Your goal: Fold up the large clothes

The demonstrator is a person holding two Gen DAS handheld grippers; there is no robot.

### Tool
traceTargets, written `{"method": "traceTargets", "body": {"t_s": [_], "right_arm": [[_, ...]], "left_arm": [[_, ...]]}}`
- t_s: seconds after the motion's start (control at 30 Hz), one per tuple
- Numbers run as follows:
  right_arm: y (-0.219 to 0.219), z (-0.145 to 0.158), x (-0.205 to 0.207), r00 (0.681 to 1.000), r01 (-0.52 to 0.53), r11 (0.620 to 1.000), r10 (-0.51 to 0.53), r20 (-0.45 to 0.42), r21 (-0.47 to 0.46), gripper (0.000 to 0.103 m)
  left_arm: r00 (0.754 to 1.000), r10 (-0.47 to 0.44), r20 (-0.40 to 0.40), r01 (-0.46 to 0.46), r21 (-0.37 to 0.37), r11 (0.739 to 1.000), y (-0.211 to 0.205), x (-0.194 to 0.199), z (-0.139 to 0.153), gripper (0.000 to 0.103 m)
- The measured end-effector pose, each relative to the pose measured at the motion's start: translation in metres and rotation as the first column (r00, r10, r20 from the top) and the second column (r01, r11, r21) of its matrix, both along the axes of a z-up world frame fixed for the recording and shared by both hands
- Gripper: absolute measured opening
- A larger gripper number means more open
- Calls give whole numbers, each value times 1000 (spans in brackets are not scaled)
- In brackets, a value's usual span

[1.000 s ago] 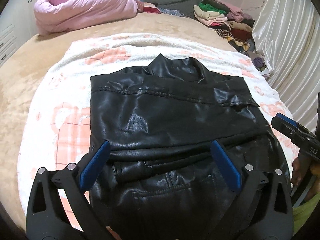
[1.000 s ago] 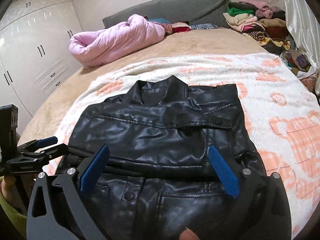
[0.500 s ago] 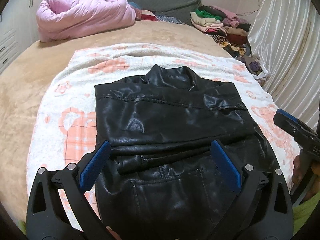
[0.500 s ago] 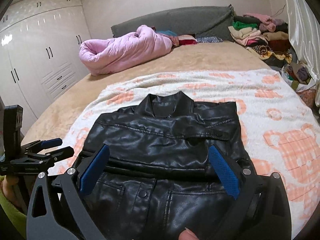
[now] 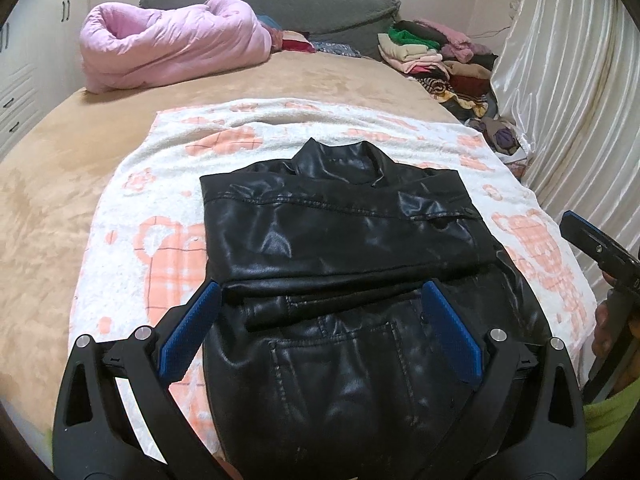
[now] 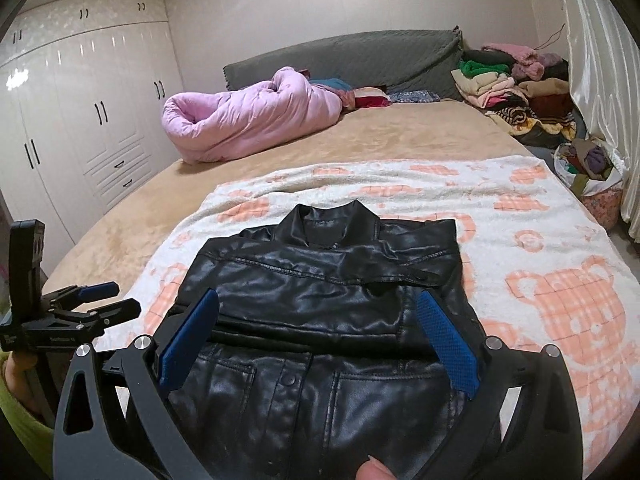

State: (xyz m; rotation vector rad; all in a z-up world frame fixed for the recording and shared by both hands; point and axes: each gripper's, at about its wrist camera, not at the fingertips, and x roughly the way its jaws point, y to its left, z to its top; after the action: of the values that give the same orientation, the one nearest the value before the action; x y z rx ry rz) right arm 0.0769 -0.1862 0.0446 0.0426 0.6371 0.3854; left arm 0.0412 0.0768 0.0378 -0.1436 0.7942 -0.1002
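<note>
Your bed [image 6: 380, 140] wears a tan cover, with a white-and-orange bear blanket [image 6: 560, 292] spread across it; pink duvet [image 6: 248, 116] bundled near the grey headboard [image 6: 352, 60], white wardrobes [image 6: 72, 120] alongside. The black leather jacket [image 5: 344, 240] lies on the blanket, sleeves folded in. Your left gripper [image 5: 320, 332] and right gripper [image 6: 320, 336] hover above its lower half, jaws spread wide, holding nothing.

- Warm, even indoor light fills both views; shadows stay soft.
- Sheen streaks the black leather jacket [image 5: 344, 240] and white glare spots dot the glossy wardrobe doors [image 6: 80, 128].
- Fisheye bending curves the bed [image 6: 380, 136] and blackens the corners.
- The near fingertip [image 6: 374, 470] looks soft.
</note>
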Motion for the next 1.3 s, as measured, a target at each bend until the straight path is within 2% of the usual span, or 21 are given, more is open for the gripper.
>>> {"method": "traceTargets", "body": {"t_s": [0.33,0.6,1.13,1.3], "right_arm": [[-21,-6,-28,1000,1,1000,-1,-7,-23,99],[-43,-30,-46,998,25,997,-30,-64,-73,99],[-90,-77,-66,980,78,988,-101,-169,-135,99],[-98,-95,-70,967,59,984,-98,-235,-166,99]], "left_arm": [[1000,30,-10,-29,19,999,9,-28,-4,94],[998,48,-29,-47,42,998,15,-43,-14,94],[990,62,-123,-54,66,996,21,-66,-52,94],[981,45,-190,-37,45,998,23,-73,-73,94]]}}
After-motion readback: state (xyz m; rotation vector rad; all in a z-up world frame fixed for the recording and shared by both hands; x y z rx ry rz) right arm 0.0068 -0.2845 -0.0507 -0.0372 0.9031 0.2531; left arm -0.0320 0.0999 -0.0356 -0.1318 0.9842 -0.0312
